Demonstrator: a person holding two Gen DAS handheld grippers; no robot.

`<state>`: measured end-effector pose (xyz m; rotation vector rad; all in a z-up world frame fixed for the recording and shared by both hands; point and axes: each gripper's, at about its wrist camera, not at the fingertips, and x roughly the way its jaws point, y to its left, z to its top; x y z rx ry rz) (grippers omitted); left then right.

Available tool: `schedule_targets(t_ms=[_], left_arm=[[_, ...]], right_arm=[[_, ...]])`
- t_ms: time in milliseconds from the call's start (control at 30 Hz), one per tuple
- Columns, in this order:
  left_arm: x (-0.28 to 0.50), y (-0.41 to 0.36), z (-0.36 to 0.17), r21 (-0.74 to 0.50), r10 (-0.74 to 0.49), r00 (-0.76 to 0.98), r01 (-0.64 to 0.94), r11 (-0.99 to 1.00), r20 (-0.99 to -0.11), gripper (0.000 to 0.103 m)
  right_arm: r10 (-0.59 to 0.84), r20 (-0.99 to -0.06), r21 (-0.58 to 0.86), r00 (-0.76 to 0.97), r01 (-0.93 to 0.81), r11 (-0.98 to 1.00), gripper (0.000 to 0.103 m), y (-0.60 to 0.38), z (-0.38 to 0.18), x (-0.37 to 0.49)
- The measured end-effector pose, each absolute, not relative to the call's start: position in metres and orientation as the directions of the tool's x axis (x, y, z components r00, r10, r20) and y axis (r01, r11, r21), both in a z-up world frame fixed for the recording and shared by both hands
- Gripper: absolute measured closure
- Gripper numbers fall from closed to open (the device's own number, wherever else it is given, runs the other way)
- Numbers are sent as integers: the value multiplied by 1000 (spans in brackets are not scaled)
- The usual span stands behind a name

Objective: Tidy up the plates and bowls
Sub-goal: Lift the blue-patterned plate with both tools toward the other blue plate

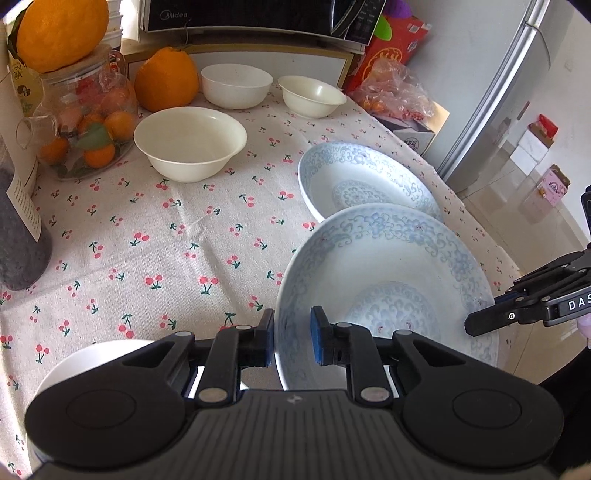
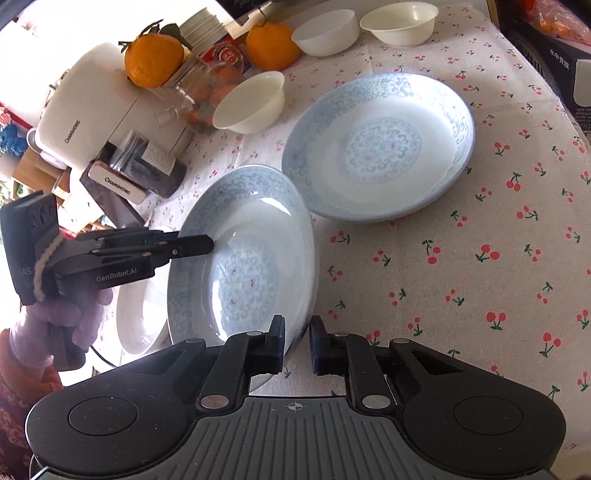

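Note:
A blue-patterned plate [image 1: 391,280] is held tilted above the cherry tablecloth, also in the right wrist view [image 2: 243,262]. My left gripper [image 1: 291,339] is shut on its near rim; it shows from the side in the right wrist view [image 2: 199,246]. My right gripper [image 2: 297,343] is shut on the opposite rim, and its fingers [image 1: 491,319] show at the right of the left wrist view. A second patterned plate [image 1: 365,181] [image 2: 380,147] lies flat beyond. Three white bowls stand at the back: [image 1: 190,142], [image 1: 236,85], [image 1: 312,95].
A white dish [image 1: 92,354] [image 2: 138,317] lies under the left gripper. A glass jar of oranges [image 1: 88,122], a large orange [image 1: 164,79], a dark bottle [image 1: 18,229], a microwave [image 1: 258,16] and a white appliance [image 2: 96,107] line the table's back and left. The table edge drops off at right [image 1: 491,236].

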<state>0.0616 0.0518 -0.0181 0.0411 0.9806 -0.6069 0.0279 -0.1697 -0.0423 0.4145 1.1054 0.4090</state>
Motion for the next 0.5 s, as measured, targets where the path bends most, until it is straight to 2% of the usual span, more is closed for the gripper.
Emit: schedule_targets(t_ms=[500], left_arm=[[102, 22, -4, -311, -479, 470, 391, 866, -741, 89]], right_arm=[[448, -715, 552, 536, 40, 833, 90, -221, -11, 85]])
